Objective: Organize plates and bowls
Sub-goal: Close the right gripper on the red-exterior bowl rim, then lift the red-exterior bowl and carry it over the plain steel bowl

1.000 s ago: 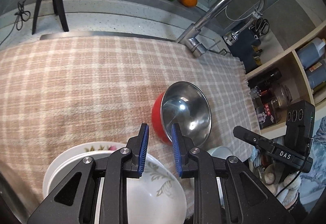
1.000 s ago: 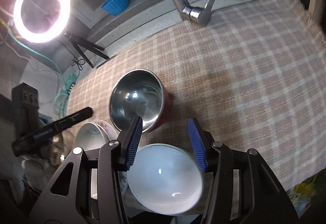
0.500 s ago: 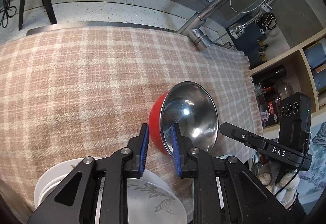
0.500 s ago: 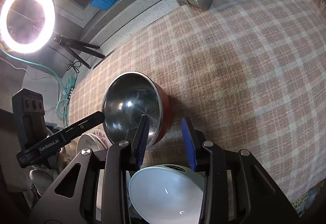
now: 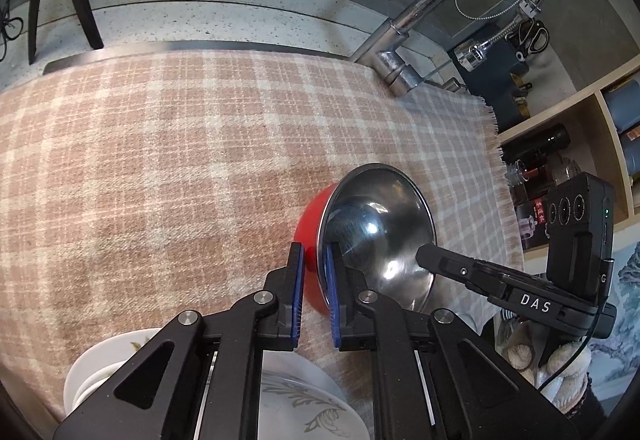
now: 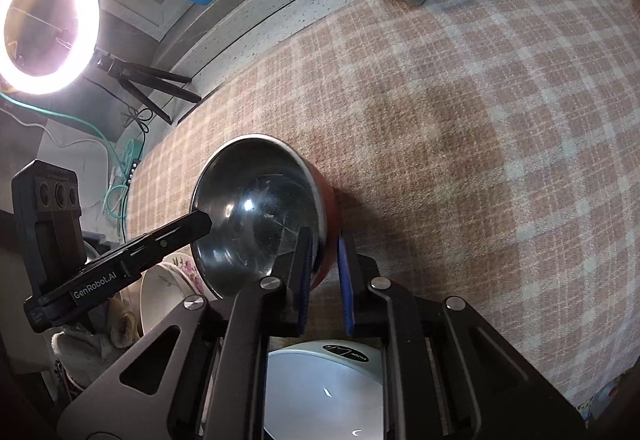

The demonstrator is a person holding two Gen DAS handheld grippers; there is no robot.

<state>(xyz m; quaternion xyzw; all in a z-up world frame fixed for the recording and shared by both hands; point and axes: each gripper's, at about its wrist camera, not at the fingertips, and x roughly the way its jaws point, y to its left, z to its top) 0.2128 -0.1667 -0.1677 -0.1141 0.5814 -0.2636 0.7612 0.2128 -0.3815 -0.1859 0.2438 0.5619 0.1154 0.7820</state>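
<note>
Surface: checked cloth is covering the counter before the tap.
Change: both claws have just finished clamping.
Left claw: pinching the red bowl rim.
Right claw: pinching the opposite rim.
Meaning: likely lifting next.
Contents: bowl empty, steel inside; white dishes near the edge.

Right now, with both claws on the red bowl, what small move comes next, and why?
Probably lift it slightly, both claws together and level. The left claw and right claw each pinch the rim of the red bowl on opposite sides, and it appears to rest on the checked cloth.
</note>
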